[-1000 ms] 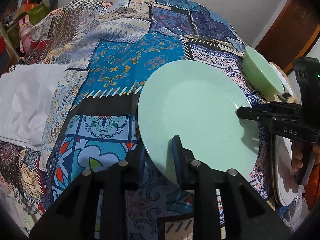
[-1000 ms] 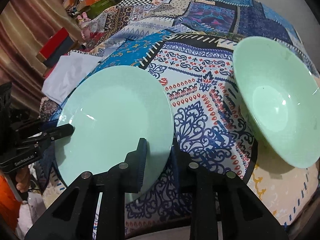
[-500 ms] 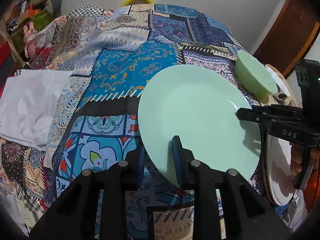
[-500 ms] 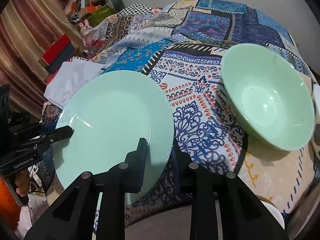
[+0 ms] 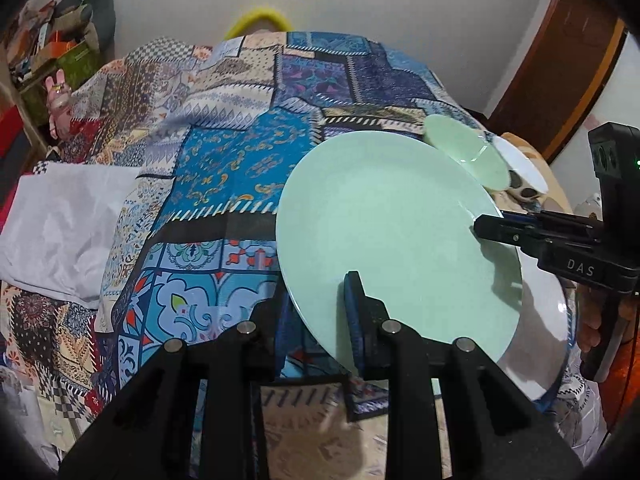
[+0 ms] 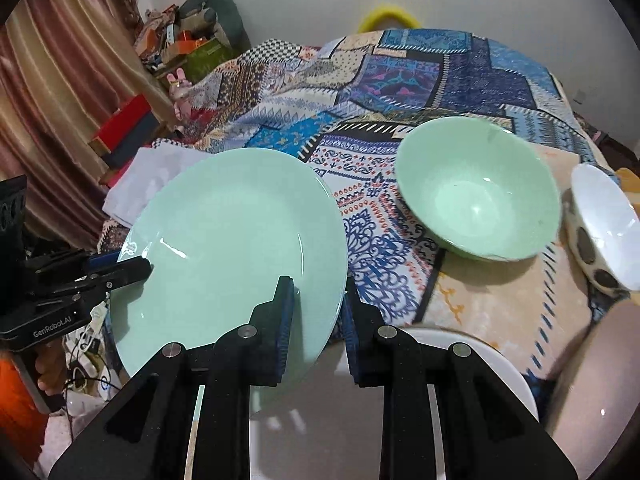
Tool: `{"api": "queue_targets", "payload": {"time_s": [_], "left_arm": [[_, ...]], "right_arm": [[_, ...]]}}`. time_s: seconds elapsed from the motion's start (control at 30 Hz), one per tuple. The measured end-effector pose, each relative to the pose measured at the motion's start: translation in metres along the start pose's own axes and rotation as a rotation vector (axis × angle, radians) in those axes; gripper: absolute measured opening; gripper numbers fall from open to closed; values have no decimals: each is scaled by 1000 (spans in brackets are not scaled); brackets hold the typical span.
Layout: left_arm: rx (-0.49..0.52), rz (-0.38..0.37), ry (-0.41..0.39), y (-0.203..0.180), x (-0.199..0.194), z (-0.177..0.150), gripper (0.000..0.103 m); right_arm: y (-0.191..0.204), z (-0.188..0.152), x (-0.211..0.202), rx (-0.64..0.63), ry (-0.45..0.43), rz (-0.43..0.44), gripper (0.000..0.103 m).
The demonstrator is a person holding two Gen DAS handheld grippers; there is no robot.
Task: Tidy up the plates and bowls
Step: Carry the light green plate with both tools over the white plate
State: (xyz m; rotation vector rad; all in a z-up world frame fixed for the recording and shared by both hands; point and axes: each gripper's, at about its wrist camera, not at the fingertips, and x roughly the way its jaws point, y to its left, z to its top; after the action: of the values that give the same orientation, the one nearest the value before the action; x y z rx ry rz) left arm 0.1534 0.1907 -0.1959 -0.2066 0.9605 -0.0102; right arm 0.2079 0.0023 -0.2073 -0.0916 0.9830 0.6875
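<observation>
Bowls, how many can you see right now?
2: the green bowl sits on the patchwork cloth, and the white spotted bowl is tilted at its right. Others may be out of view.

**Glossy ware on printed cloth**

The green plate (image 6: 224, 240) looks like glazed ceramic or glass, smooth and glossy, with small white highlights on its surface. The green bowl (image 6: 476, 192) has the same shiny smooth finish. The white bowl (image 6: 608, 220) at the right edge is also glossy inside, with dark spots on its outer wall. The white plate (image 5: 548, 328) under the green one is smooth and shiny too. The patchwork cloth (image 5: 224, 160) that carries them is matt printed fabric with soft folds. The white sheet (image 5: 64, 232) at the left edge is crinkled; whether paper or thin cloth I cannot tell. Each hand-held gripper, left (image 5: 316, 312) and right (image 6: 316, 308), is of matt black plastic with silver metal screws and blue ribbed pads.
</observation>
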Motion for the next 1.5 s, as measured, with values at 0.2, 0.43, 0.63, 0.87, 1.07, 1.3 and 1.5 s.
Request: {"api": "queue_targets", "payload": {"time_s": [0.2,0.43,0.63,0.87,1.07,1.3,1.5], "left_arm": [[23,-11,-22,-24,-21,-3,25],[39,-40,-35,-52,-38,-9,25],[61,-50,-40,-77,-48,-16,25],[75,-67,-29,-98,-50,-29,25],[77,-79,0,-111,-41,-41,25],[79,-88,49,-121,-22,-53,25],[87,-95,91,-130,-3,-59,25]], "right_arm": [[-5,-11,-31,10,-37,-8,21],[-11,-24,-62,16,-71,-26,21],[-19,-41,-82,29,-88,-40,21],[-30,-61,-96,56,-91,-48,21],[-41,-79,-98,87,-80,-48,21],[-54,-98,-94,131,-58,-44,21],[-68,-110,-88,169,-37,-48,21]]}}
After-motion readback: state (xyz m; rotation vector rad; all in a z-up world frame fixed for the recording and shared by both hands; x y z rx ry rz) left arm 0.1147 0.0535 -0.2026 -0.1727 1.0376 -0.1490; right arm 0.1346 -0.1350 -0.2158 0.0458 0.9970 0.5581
